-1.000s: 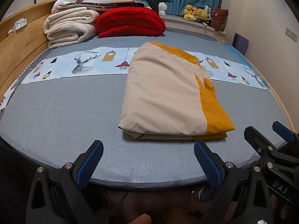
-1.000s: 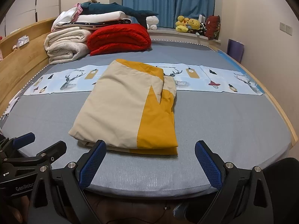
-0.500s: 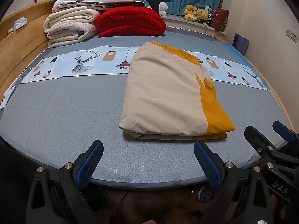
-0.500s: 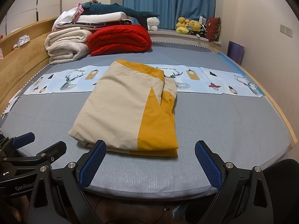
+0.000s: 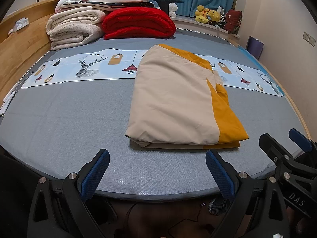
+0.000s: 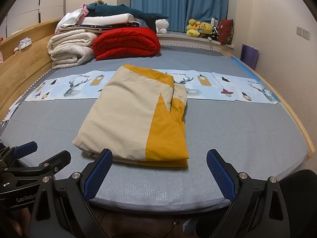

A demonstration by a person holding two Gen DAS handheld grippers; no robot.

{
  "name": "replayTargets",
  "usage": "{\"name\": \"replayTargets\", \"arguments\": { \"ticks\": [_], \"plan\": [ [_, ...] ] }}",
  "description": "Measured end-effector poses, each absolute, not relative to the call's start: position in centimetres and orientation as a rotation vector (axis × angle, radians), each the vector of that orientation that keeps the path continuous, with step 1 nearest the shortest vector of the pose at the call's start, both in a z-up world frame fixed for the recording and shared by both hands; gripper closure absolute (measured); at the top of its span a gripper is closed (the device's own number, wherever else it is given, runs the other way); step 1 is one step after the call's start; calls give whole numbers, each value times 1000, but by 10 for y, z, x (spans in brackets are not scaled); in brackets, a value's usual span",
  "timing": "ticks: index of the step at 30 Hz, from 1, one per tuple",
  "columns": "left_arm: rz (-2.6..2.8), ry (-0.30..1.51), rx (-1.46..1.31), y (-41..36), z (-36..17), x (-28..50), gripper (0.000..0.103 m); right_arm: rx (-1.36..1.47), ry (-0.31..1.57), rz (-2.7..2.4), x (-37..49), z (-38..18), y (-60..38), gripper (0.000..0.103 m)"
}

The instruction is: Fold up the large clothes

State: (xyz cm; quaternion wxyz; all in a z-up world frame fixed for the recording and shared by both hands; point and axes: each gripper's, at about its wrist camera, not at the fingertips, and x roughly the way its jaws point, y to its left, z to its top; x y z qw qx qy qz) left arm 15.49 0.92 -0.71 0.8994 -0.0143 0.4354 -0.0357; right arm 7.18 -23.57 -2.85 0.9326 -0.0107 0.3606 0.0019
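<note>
Bed [image 5: 59,119] is lying mostly bare; folded cloth [image 5: 174,103] is sitting mid-mattress near its front edge. Left gripper [image 5: 157,170] and right gripper [image 6: 159,170] are hovering there, jaws apart, empty.

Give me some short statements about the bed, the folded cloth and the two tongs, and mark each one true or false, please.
1. The beige and yellow cloth lies folded on the grey bed. True.
2. The left tongs are shut on the cloth. False: they are open and hold nothing.
3. The right tongs are open, near the front edge of the bed. True.
4. The red quilt lies on top of the folded cloth. False: it lies apart, at the far end of the bed.
5. The cloth partly covers the printed strip. True.
</note>
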Motion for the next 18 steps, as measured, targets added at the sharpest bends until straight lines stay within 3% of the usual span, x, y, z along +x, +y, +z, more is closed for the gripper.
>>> {"name": "replayTargets", "arguments": {
  "ticks": [18],
  "plan": [
    [-72,909,-31,3,-8,155,7,-24,737,6,73,-29,-237,7]
  ]
}}
